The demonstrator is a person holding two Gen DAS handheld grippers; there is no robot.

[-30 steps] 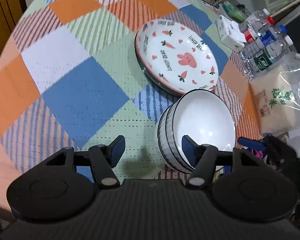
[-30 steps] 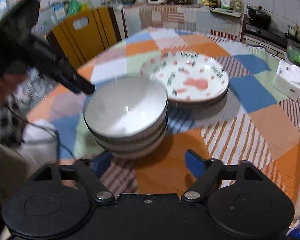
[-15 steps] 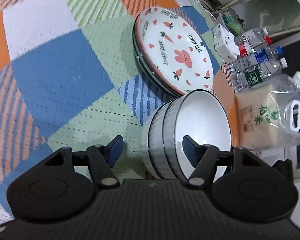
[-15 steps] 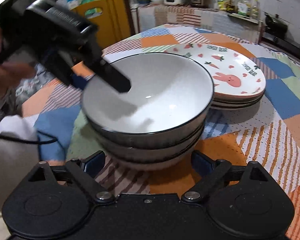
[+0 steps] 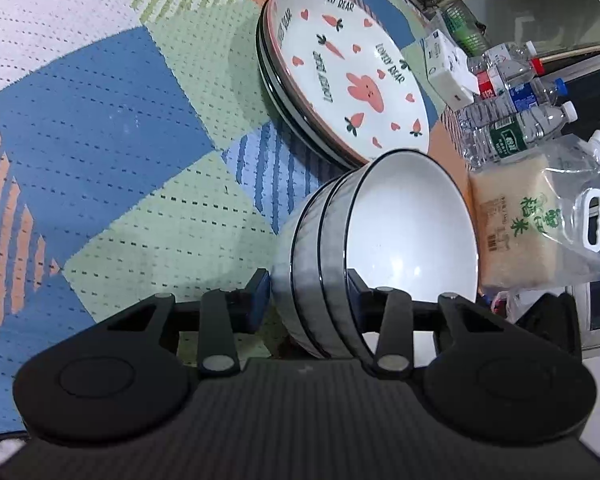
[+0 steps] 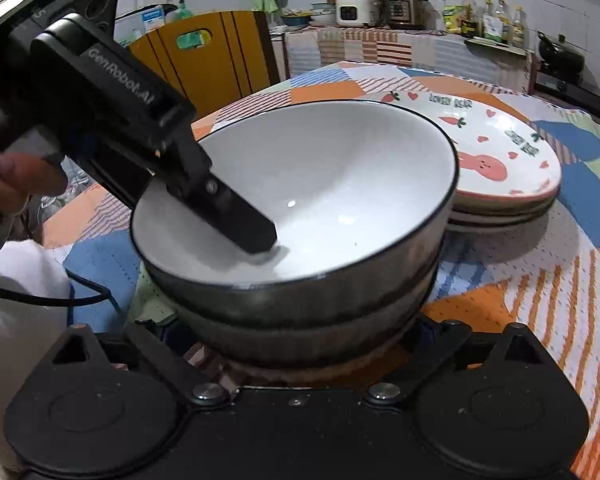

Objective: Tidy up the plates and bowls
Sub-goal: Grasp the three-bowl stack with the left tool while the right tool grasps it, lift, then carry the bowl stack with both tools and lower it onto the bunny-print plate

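My left gripper (image 5: 308, 292) straddles the near wall of the stack of bowls (image 5: 380, 248): one finger (image 5: 256, 300) is outside the stack, the other reaches down inside the top bowl, and the jaws are closing on that wall. From here I cannot tell whether both pads already press on it. The bowls sit nested, mouths up, near the tabletop (image 5: 100, 128) edge closest to me. Round as they are, they have no long axis to speak of. In the left wrist view they look tipped toward the right, which may be only my camera's roll.

Just beyond them lies the stack of plates (image 5: 348, 80), flat, the rabbit and carrot print facing up.

My right gripper (image 6: 296, 332) is at the near foot of the bowls, its jaws spread wide and opening, the lowest bowl between them. Its fingertips are hidden under the stack.
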